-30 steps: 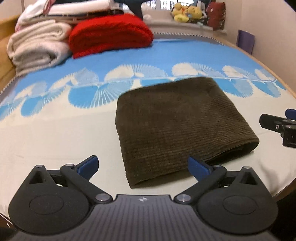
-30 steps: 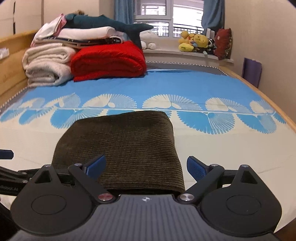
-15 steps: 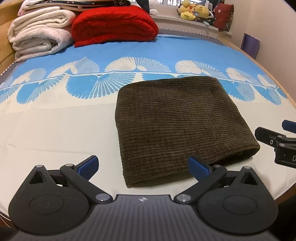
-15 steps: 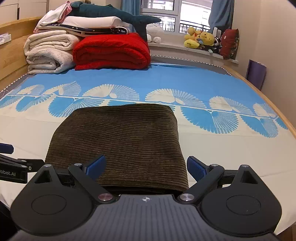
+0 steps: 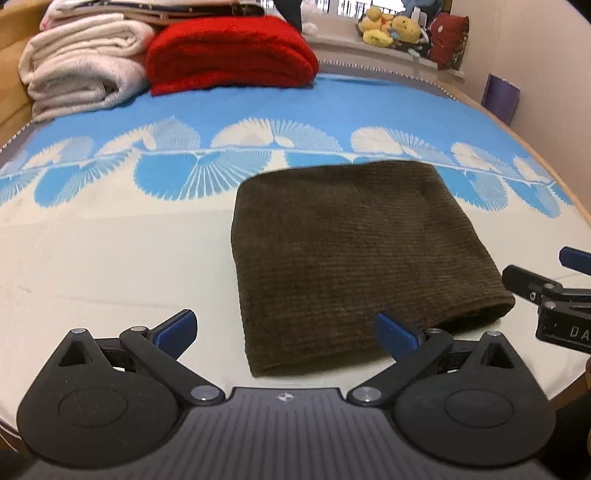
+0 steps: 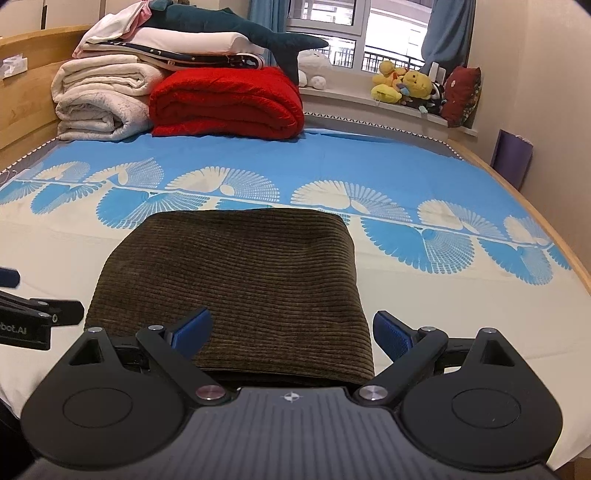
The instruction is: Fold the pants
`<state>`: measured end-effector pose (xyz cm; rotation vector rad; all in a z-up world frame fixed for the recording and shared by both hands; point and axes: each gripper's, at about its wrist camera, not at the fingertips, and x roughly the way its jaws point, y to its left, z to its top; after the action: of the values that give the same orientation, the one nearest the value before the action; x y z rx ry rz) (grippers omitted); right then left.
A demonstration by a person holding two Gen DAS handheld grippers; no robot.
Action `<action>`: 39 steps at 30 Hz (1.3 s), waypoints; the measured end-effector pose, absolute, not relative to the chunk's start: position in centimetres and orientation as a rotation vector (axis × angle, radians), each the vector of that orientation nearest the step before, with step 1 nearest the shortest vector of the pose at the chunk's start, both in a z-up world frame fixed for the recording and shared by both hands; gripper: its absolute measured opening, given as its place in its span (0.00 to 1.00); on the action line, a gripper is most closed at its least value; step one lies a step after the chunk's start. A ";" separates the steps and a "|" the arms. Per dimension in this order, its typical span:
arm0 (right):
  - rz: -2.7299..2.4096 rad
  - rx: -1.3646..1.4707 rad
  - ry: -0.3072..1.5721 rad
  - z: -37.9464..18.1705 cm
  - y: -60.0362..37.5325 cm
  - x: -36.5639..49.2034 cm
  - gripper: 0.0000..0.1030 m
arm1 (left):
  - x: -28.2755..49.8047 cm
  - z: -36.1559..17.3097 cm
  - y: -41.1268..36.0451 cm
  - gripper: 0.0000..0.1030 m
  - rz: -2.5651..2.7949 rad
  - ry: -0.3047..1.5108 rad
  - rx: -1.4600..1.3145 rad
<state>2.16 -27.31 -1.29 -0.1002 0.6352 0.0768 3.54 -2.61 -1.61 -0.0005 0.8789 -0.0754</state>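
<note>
1. Far left, about 10 o'clock from the pants – stack of white blankets point(image 6: 99, 99) against the wooden headboard point(image 6: 26, 92), more folded bedding and a plush shark point(image 6: 236, 31) piled on top.
2. Just beside it, at 11 o'clock – folded red blanket point(image 6: 225, 105), touching the white stack.
3. Left gripper point(image 5: 284, 328): jaws spread wide, nothing between them. Blue pads point(image 5: 177, 326) visible; right one overlaps the near edge of the pants in view, contact cannot be told.
4. Centre – pants point(image 6: 236, 291), dark brown corduroy, folded into a compact rectangle, lying flat on the bed point(image 6: 424, 317) at the boundary between cream area and blue fan print.
5. Right gripper point(image 6: 291, 332): jaws spread, empty. Hovers at 6 o'clock of the pants, near folded edge right under the gripper body.
6. Each gripper's tip seen at the frame edge of the other's view – flanking the pants, near but apart.
7. At 1 o'clock, far back – yellow plush toys point(image 6: 402, 86) and a dark red cushion point(image 6: 461, 96) on the window ledge.
8. Far right, 2 o'clock – purple object point(image 6: 511, 158) leaning on the wall.
</note>
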 end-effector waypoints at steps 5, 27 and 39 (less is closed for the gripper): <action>0.075 -0.103 0.636 -1.3 -27.3 2.1 0.92 | 3.5 -1.7 -2.9 1.00 -0.074 0.882 0.013; 0.078 -0.124 0.642 -1.6 -26.8 2.2 0.92 | 3.4 -1.8 -3.5 1.00 -0.109 0.874 0.050; 0.080 -0.128 0.643 -1.6 -26.6 2.2 0.92 | 3.4 -2.0 -3.6 1.00 -0.113 0.874 0.059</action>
<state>2.23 -26.62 -1.59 -0.1280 0.6435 0.0798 3.42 -3.60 -1.96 0.0585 0.8741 -0.1131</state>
